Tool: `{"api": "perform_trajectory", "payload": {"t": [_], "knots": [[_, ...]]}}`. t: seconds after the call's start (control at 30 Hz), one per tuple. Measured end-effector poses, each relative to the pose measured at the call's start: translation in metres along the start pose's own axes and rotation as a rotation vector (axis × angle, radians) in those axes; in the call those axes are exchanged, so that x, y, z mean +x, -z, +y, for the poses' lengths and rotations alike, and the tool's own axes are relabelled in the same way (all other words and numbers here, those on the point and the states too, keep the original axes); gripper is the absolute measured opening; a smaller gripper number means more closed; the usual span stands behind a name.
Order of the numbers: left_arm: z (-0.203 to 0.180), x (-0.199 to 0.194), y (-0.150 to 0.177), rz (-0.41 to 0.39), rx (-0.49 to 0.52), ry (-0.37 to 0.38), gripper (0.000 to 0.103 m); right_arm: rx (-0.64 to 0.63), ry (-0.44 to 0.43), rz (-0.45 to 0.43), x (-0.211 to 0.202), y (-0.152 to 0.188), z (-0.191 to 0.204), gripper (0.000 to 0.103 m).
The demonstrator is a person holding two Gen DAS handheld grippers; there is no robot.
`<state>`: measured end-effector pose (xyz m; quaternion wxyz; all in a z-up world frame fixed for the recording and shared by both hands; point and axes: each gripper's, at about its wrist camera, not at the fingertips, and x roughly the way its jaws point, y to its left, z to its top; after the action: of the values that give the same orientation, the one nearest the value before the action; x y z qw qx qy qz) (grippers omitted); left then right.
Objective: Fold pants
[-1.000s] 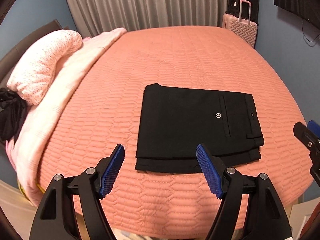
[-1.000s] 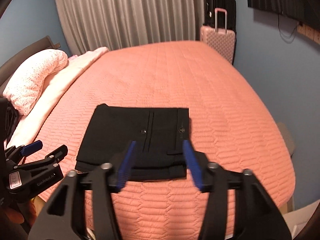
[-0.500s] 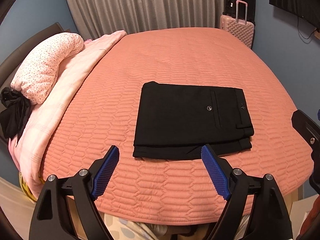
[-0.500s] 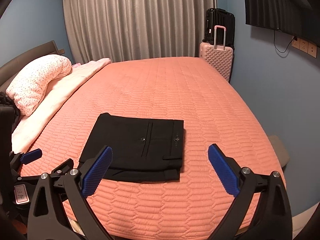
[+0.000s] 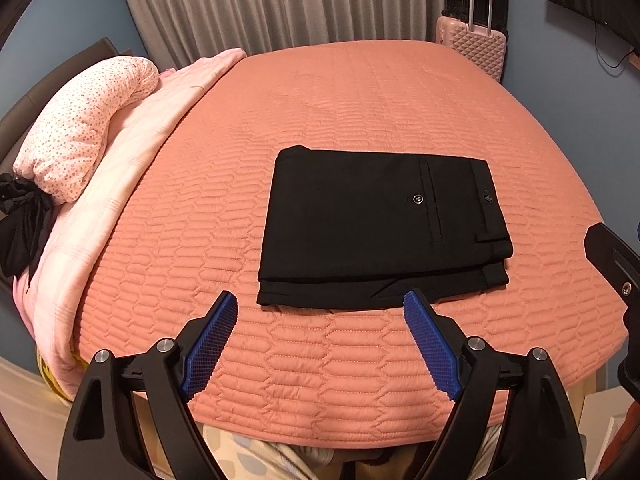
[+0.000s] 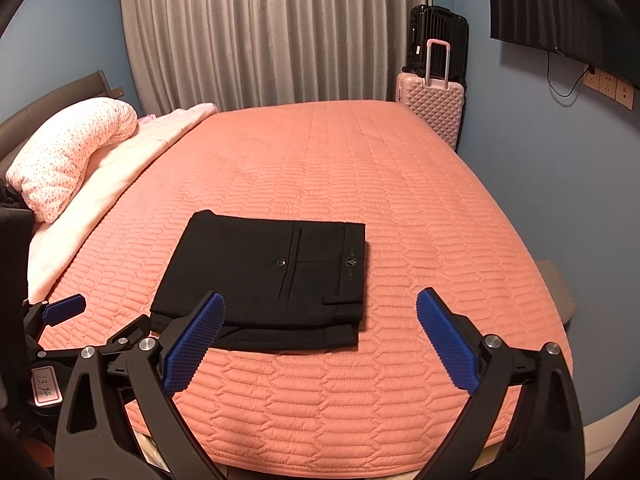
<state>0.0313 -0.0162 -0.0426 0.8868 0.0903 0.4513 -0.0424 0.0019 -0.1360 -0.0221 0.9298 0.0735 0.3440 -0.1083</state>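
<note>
The black pants (image 5: 384,228) lie folded into a neat rectangle in the middle of the left wrist view, flat on the orange quilted bedspread (image 5: 360,112), with the back pocket button facing up and the waistband toward the right of the frame. In the right wrist view the pants (image 6: 264,272) sit left of centre.

The left gripper (image 5: 320,344) hangs low in its frame, near the front edge of the bed, its blue-padded fingers (image 5: 210,344) wide apart and touching nothing. The right gripper (image 6: 320,344) is likewise spread wide and empty, its left pad overlapping the pants' near corner in the picture.

A spotted pink pillow (image 5: 84,128) lies at the upper left on a pale pink blanket (image 5: 132,152). A pink suitcase (image 6: 432,108) stands at the upper right beside grey curtains (image 6: 272,32).
</note>
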Motion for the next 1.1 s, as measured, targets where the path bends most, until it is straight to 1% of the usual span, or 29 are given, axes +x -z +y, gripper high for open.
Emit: {"api": "perform_trajectory", "payload": {"t": [0.2,0.47,1.1], "knots": [[0.003,0.013,0.000,0.020,-0.007,0.017,0.083,-0.003,0.011,0.016,0.007,0.001,0.004,0.095],[0.010,0.021,-0.001,0.030,-0.026,0.018,0.083,-0.017,0.017,0.027,0.013,0.001,0.013,0.095],[0.014,0.027,-0.001,0.033,-0.022,0.032,0.083,-0.019,0.032,0.032,0.014,0.000,0.017,0.095]]}}
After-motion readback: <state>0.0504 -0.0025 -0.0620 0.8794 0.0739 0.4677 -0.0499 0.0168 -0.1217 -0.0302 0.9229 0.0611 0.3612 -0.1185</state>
